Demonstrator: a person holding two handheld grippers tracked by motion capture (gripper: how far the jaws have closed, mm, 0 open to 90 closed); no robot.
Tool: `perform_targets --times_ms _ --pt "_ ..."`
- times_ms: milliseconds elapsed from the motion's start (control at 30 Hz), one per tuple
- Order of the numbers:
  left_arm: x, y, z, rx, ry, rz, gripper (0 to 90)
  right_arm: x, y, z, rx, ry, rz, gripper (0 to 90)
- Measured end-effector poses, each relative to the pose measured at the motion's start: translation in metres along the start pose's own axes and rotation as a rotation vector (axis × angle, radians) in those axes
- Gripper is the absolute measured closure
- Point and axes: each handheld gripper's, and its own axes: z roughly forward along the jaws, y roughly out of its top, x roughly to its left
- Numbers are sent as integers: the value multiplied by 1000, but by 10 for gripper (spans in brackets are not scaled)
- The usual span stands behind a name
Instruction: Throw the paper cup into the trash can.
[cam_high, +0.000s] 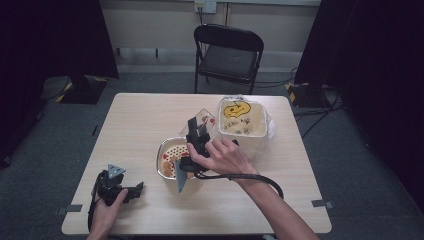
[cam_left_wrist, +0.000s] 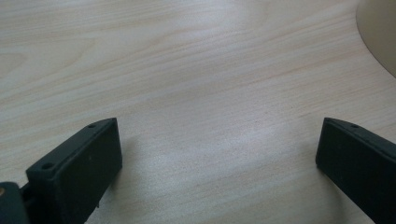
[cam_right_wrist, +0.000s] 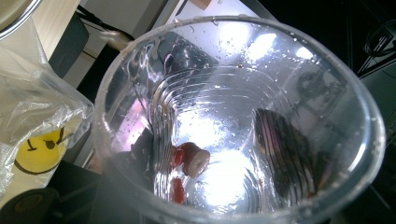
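Clear plastic cup – clamped between right gripper jaws

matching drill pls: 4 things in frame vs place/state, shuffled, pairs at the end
1. clear plastic cup
2. metal strainer bowl
3. white bin
4. left gripper

a. jaws apart over bare tabletop
b. lined with a plastic bag, yellow face on it
c. clamped in the right gripper, a few red pieces inside
d. on the table, beside the bin

Pairs: 1-c, 2-d, 3-b, 4-a

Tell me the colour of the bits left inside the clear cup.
Red, one with a pale cut face; the right gripper view shows them best inside the clear cup.
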Motion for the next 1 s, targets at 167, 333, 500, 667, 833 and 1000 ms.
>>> perform_targets --times_ms 167,333,500,667,833,1000 --pt "0 0 0 0 0 0 0 -3 -4 2 -21 87 174 492" --pt "0 0 0 0 0 0 0 -13 -20 5 -53 209 513 495" --pt "0 0 0 0 0 1 0 -15 -36 9 -111 338 815 495" --pt "0 0 0 0 0 0 0 -16 -57 13 -199 475 1209 499" --pt "0 0 0 0 0 0 0 -11 -79 20 -308 604 1559 499" --pt "0 0 0 0 0 1 0 -6 -92 24 -388 673 1781 496"
